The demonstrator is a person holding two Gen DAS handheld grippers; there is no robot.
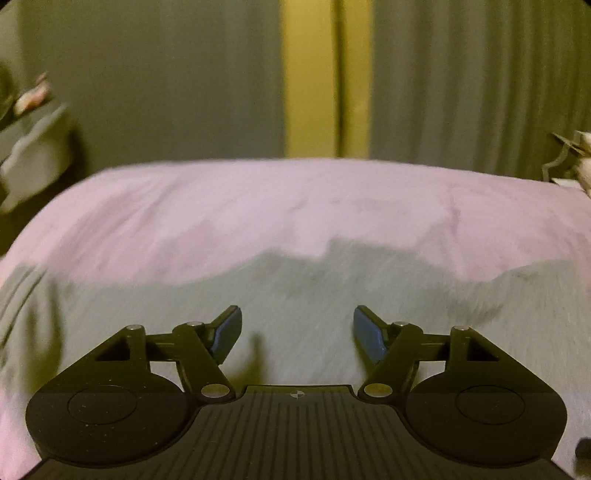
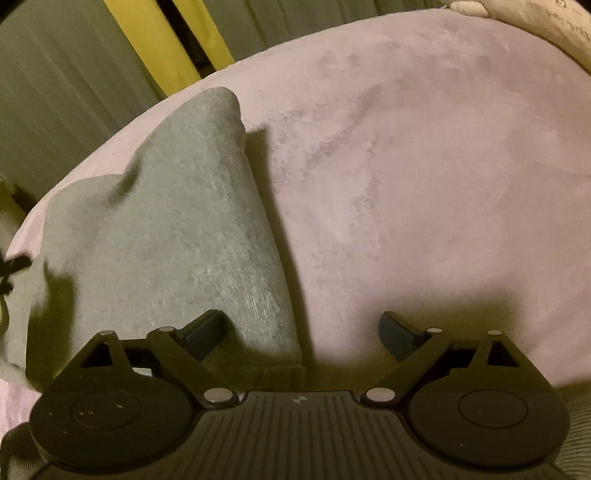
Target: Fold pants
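Note:
Grey pants (image 1: 332,295) lie on a pink bedspread (image 1: 258,206). In the left wrist view they fill the near half of the bed, right under my left gripper (image 1: 297,336), which is open and empty just above the cloth. In the right wrist view the grey pants (image 2: 166,236) lie as a long folded strip running away to the upper left, its near end by the gripper. My right gripper (image 2: 301,332) is open and empty, its left finger over the strip's right edge and its right finger over the bare pink bedspread (image 2: 424,166).
Grey-green curtains (image 1: 147,74) with a yellow gap (image 1: 310,74) hang behind the bed. A pale cabinet (image 1: 33,155) stands at the far left. A white pillow edge (image 2: 546,26) lies at the bed's far right. The bed's far edge curves across both views.

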